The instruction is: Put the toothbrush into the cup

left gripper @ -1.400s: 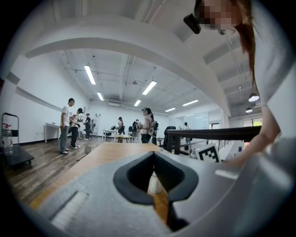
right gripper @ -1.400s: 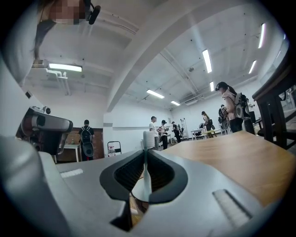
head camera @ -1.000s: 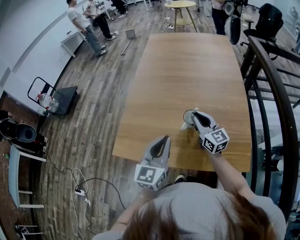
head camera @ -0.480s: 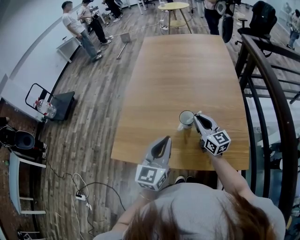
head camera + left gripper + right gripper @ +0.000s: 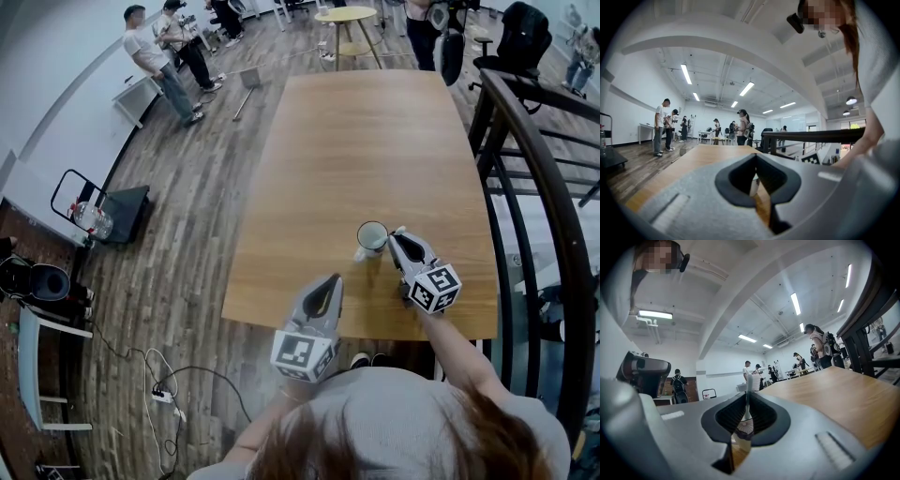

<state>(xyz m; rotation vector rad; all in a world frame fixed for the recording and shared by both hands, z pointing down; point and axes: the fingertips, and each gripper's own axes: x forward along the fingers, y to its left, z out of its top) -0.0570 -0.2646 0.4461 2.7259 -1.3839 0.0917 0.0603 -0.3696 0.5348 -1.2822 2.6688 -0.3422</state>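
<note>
1. Head view: a white round cup [image 5: 372, 237] with a dark inside stands upright on the long wooden counter [image 5: 375, 141], near its near edge. The right gripper [image 5: 398, 234] lies level, its tip just beside the cup's rim, probably lined up to bring its load over the mouth; that load is too small to make out here. The left gripper [image 5: 330, 279] waits apart at the counter's edge, out of the way. No other thing shows on the counter around the cup. A black metal railing [image 5: 530, 159] runs close along the right side and could crowd that elbow. People [image 5: 155, 52] and a round yellow table [image 5: 349, 12] are well apart.

2. Left gripper view: its jaws are drawn close together with nothing between them. The cup shows through the slit, ahead.

3. Right gripper view: the jaws stand narrow, pinching a slim white toothbrush [image 5: 746, 399] that rises upright between them, ready to go in once tipped over the rim.
</note>
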